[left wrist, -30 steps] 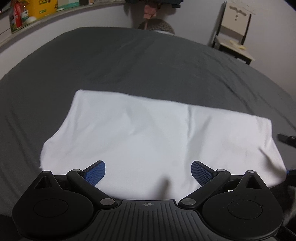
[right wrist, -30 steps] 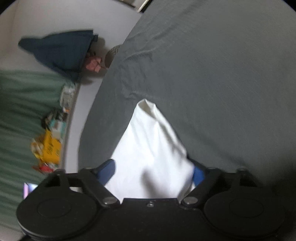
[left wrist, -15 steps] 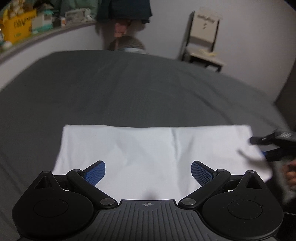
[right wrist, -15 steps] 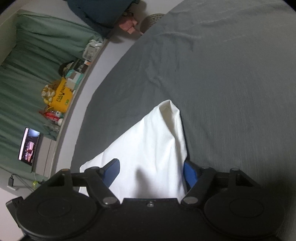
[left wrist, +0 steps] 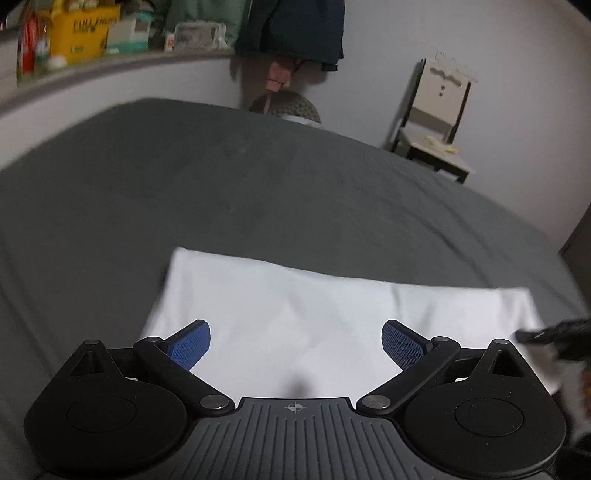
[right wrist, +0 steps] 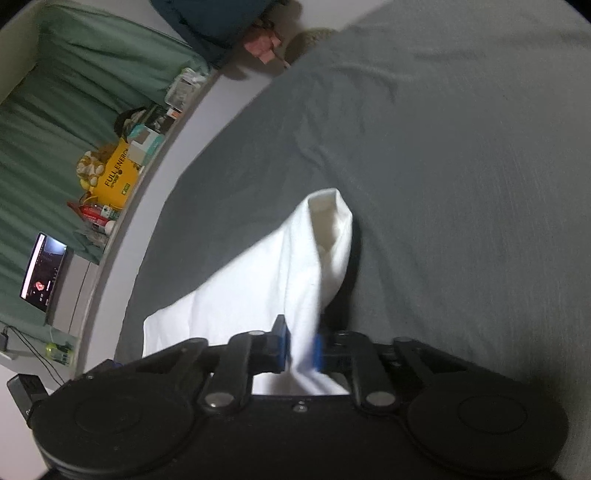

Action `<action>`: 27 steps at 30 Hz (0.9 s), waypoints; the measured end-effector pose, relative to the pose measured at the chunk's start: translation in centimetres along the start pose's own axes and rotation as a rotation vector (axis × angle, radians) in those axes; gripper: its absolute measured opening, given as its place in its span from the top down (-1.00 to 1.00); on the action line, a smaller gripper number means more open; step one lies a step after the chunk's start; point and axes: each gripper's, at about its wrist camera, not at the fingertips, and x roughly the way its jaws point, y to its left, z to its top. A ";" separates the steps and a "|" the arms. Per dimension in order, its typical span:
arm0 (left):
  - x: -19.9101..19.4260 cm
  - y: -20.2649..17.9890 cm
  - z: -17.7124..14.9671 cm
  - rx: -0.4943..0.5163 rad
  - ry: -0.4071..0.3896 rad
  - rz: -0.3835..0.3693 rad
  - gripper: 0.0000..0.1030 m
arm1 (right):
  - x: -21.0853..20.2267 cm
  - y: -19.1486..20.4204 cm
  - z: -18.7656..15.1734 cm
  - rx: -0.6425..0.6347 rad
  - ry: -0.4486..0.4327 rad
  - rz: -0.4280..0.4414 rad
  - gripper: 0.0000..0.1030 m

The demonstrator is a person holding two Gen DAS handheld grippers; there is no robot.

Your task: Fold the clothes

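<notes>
1. Left wrist view: the left gripper has its jaws spread wide and grasps nothing; both blue pads stand clear of each other with white cloth showing in the gap.
2. The white garment lies flat on the grey bed, straight ahead of the jaws and running under them, folded into a wide band that reaches past both pads to either side.
3. Its far edge lies ahead of the jaws as a nearly straight line; a faint crease runs across the cloth toward the right pad's side.
4. Out past the right pad, at the garment's right end, the dark tip of the right gripper meets the cloth, blurred.
5. Far ahead of the jaws a shelf carries a yellow box and other packets; a dark jacket hangs beside it, and a chair stands ahead to the right against the wall.
6. Right wrist view: the right gripper has its jaws clenched on the white garment, the cloth pinched between the two blue pads.
7. From the pinch the cloth rises ahead of the jaws into a lifted fold with an open, rounded end; the rest spreads out to the left of the jaws, flat on the grey bed.
8. Farther off to the left of the jaws sit the yellow box, a green curtain and a lit screen.
</notes>
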 end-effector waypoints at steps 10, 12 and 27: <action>0.5 3.1 0.8 -0.084 0.057 0.151 -0.95 | -1.5 8.9 -0.1 -0.009 -0.016 0.022 0.79; 0.0 3.4 0.8 -0.078 0.031 0.157 -0.95 | -1.0 11.6 0.1 -0.047 0.011 0.000 0.79; -1.9 10.4 0.4 -0.394 -0.158 -0.022 -0.95 | 7.5 27.4 -2.3 -0.424 0.171 -0.262 0.24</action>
